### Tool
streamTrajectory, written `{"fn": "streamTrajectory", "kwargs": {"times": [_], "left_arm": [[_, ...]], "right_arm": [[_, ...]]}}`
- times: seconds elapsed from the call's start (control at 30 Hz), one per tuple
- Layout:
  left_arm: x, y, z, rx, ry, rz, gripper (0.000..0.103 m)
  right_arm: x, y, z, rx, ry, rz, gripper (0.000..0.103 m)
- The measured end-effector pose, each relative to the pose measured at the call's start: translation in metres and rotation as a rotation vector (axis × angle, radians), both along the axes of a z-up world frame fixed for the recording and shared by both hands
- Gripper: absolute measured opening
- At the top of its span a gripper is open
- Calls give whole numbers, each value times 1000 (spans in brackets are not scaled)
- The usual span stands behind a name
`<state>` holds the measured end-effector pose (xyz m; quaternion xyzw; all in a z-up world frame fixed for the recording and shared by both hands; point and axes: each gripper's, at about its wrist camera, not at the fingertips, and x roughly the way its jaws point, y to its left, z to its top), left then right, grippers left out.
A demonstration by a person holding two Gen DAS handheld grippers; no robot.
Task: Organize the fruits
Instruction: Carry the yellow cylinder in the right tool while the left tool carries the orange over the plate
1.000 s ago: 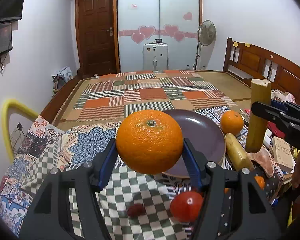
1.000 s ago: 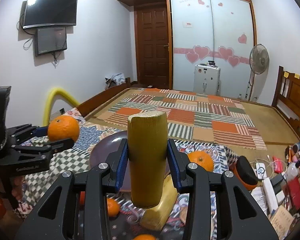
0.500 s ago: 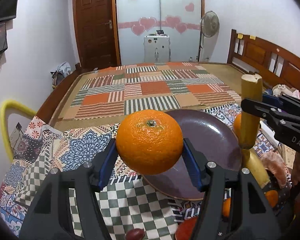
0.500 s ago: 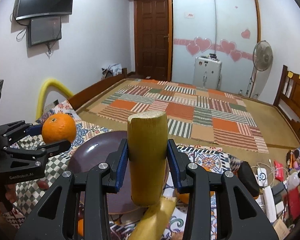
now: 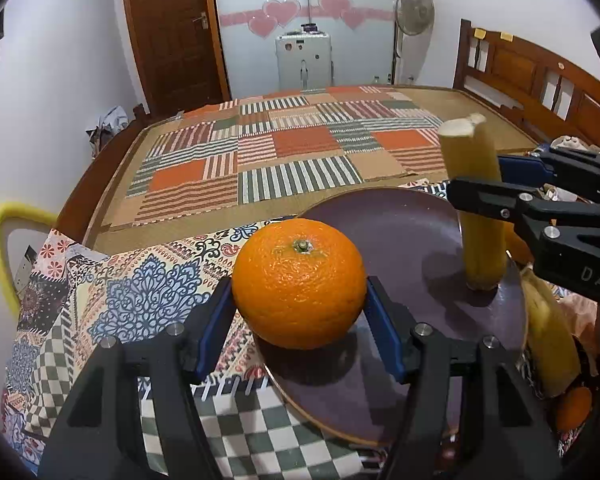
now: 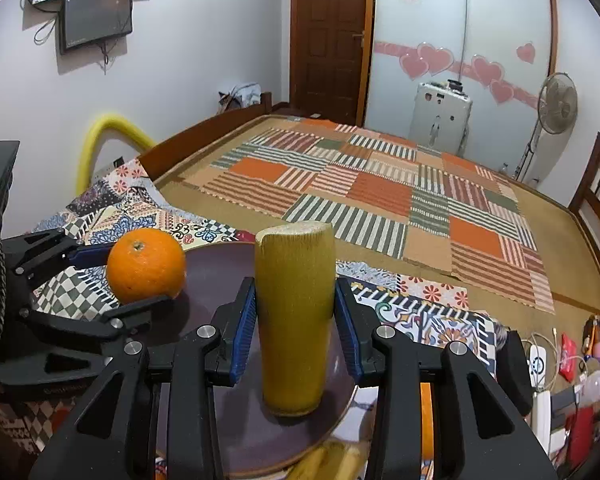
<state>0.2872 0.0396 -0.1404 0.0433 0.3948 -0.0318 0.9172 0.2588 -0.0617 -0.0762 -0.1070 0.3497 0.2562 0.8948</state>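
My left gripper (image 5: 300,308) is shut on a large orange (image 5: 299,283) and holds it over the near left rim of a dark purple plate (image 5: 404,240). My right gripper (image 6: 295,316) is shut on a yellow-green cut cane stalk (image 6: 295,312), held upright with its lower end at or just above the plate (image 6: 216,412). The orange also shows in the right wrist view (image 6: 146,271), the stalk in the left wrist view (image 5: 476,208).
The plate sits on a patterned cloth (image 5: 140,292) over the bed end. A second stalk piece (image 5: 548,344) and a small orange (image 5: 574,408) lie right of the plate. Cables and small clutter (image 6: 560,364) lie at the far right. A wooden headboard (image 5: 540,80) stands behind.
Both grippers have moved forward and down over the plate. The orange now hangs above the plate's rim and the stalk's lower end has come down to the plate.
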Motion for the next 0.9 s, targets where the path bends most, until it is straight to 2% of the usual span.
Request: {"fn": "streamTrajectory", "kwargs": {"times": [0.2,0.57,0.7,0.9], "left_arm": [[13,0,-6,-8,42,-7,64],[25,-1,-11,-31,70,-11,64],[27,4,-11,-47,71,-13,64],[25,1,-11,-30,73,-22,66]], "right_arm": [[23,6,-6,-12,89,10,35],[37,26,-24,-161,165,49,35],[42,25,-29,-163,202,41,35],[41,27,-35,-159,244,46,35]]}}
